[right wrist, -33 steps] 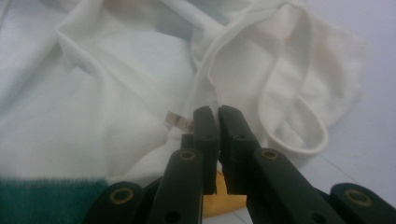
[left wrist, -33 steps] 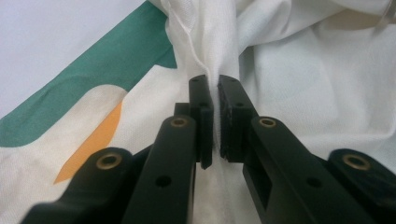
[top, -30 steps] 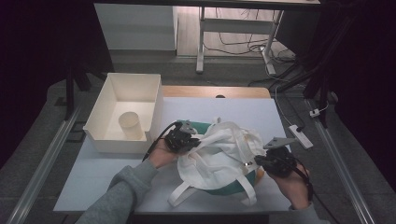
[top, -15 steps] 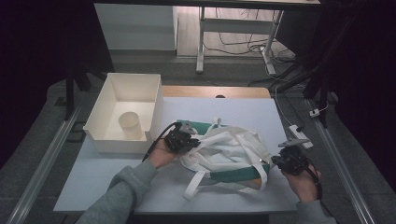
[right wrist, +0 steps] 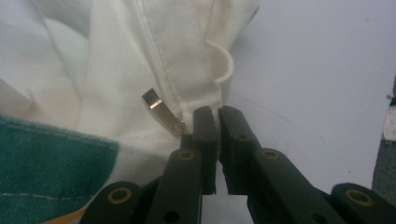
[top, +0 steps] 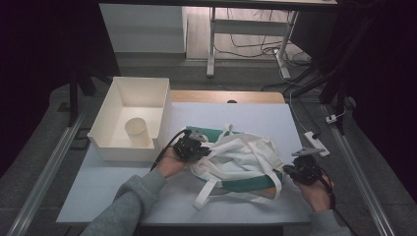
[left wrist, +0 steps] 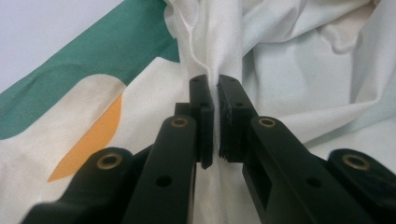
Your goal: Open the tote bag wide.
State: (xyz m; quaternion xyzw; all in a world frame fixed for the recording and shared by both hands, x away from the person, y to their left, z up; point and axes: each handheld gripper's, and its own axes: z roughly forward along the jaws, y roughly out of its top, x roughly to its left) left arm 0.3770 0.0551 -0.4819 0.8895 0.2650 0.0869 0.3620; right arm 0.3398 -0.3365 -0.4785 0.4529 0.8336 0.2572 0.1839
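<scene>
A white cloth bag (top: 236, 164) with green and orange patches lies crumpled in the middle of the pale table (top: 98, 187), its long white straps (top: 204, 192) spilling toward the near edge. Its folds pile over each other, so the bag's outline and opening are hard to make out.

The left gripper (top: 191, 146) sits at the bag's left edge, and in the left gripper view its jaws are pinched together on a bunched fold of the white cloth (left wrist: 215, 56). The right gripper (top: 301, 170) is at the bag's right edge; in the right gripper view (right wrist: 215, 116) its jaws are closed almost to touching right at the hem by the zip line, beside a small metal zipper pull (right wrist: 161, 108). They have just been opening a little, and whether any cloth is caught between them is hidden by the jaws themselves.

To the left stands a white open box (top: 110, 147) holding a pale cup (top: 136, 132).
</scene>
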